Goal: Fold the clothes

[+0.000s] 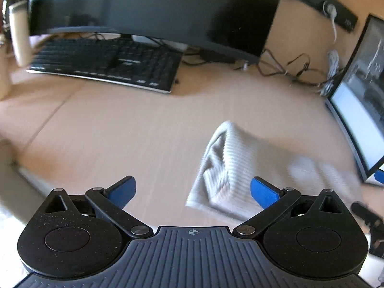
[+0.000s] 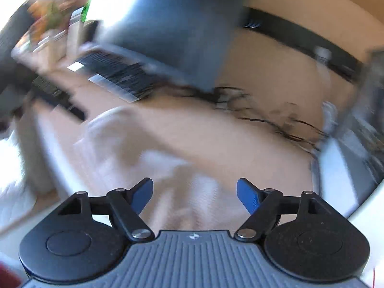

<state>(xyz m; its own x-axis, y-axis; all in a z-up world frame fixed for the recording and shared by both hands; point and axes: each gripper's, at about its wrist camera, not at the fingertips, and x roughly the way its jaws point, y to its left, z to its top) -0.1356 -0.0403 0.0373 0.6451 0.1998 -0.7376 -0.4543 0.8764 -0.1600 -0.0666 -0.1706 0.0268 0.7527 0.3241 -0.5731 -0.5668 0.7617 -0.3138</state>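
Observation:
A white ribbed knit garment lies bunched on the light wooden desk, right of centre in the left wrist view. My left gripper hangs above the desk, open, its blue pads empty; the right pad overlaps the cloth's edge in the picture. In the blurred right wrist view the same pale garment spreads under and ahead of my right gripper, which is open with nothing between its fingers. Whether either gripper touches the cloth I cannot tell.
A black keyboard and a large dark monitor stand at the back of the desk. A second screen stands at the right edge, with tangled cables behind. The right gripper's black body shows at the lower right.

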